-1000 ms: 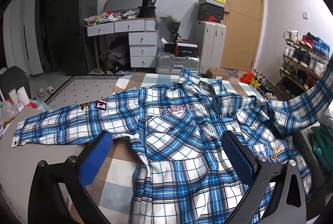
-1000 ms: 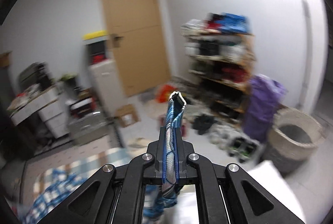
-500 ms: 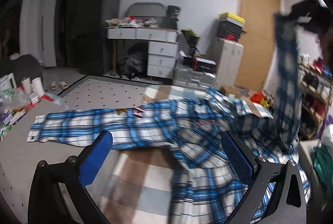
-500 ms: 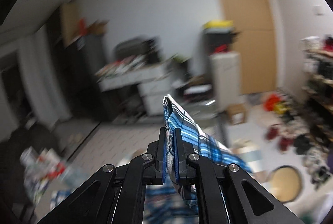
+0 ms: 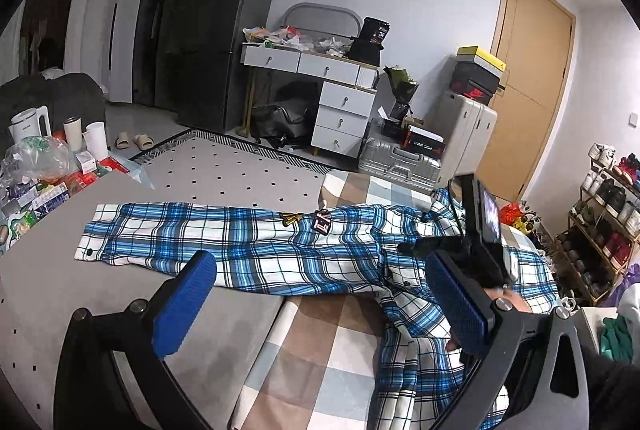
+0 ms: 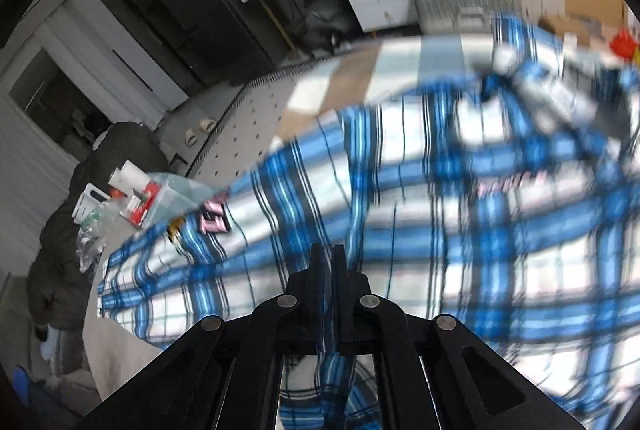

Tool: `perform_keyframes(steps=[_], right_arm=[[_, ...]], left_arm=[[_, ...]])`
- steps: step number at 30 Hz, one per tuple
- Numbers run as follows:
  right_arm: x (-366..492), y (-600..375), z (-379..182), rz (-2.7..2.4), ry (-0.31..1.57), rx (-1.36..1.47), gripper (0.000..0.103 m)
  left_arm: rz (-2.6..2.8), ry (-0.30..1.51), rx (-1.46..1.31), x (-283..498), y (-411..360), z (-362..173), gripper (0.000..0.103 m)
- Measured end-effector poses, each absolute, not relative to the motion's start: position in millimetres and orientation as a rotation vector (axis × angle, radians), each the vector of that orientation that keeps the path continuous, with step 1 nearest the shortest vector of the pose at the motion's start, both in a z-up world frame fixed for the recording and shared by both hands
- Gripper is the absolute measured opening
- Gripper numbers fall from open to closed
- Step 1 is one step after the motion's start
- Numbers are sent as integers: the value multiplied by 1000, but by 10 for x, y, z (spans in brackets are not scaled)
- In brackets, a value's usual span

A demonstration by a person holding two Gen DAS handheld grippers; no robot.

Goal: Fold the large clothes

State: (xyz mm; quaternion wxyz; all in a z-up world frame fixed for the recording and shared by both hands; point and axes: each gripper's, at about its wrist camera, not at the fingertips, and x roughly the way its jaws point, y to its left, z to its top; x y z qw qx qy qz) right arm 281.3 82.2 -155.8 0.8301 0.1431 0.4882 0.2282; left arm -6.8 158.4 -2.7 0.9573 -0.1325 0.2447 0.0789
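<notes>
A blue and white plaid shirt lies across a grey table and a checked cloth. One sleeve stretches flat to the left, with its cuff near the table's left side. My left gripper hovers open over that sleeve, nothing between its blue pads. My right gripper, held by a hand, sits low over the shirt's chest. In the right wrist view the right gripper is shut on the other sleeve, whose plaid cloth hangs between the jaws above the blurred shirt.
A kettle, cups and packets crowd the table's left edge. A green garment lies at the right. Beyond the table stand a white drawer desk, a silver suitcase and a shoe rack.
The right gripper swung down from high in the air, carrying the sleeve leftward over the shirt's body. The left gripper drifted left along the flat sleeve and rolled a little.
</notes>
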Motion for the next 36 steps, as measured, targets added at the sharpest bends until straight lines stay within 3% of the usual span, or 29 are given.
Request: perform_keyframes(steps=[2,3,4,6,8,10,18,24,26,27,28,30,34,36], right_arm=[[2722,731,-1534,529,1023,353,8],[2660,618,-1475,530,1012,362,25],[2610,508,-1403,526,1007,373,49],[2471,181,-1231,521,960,392,65],[2271,-258,-1079,480,911,382,68],[2080,-749,-989,405,912,348,79],[1542,-2454,-1215,-122,1012,27,82],[1691,-2585,-1616,-94,1127,-155,76],[1779,-2539,-1739,-88,1144,-230,69],[1838,-2550,-1806,-100,1150,-245,56],[1903,-2589,-1879,-107,1171,-230,37],[1914,-2731,-1973,-72,1204,-140,17],[1903,-2918,-1970,-75,1189,-41,4],[1882,-2985,-1955,-129,1196,-39,4]], left_arm=[[149,495,-273,-64,1585,-33,102],[146,494,-271,-62,1579,-36,102],[145,494,-267,-68,1575,-37,102],[141,498,-261,-66,1585,-54,102],[126,511,-262,-45,1534,-72,102],[110,522,-259,-30,1472,-85,102],[85,539,-179,22,1149,-127,102],[88,557,-106,99,917,-185,102],[90,562,-81,114,861,-201,102],[91,564,-74,123,840,-205,102],[92,566,-66,119,824,-210,102],[94,569,-53,130,796,-218,102],[98,579,-42,148,797,-224,102],[96,587,-46,172,766,-234,102]])
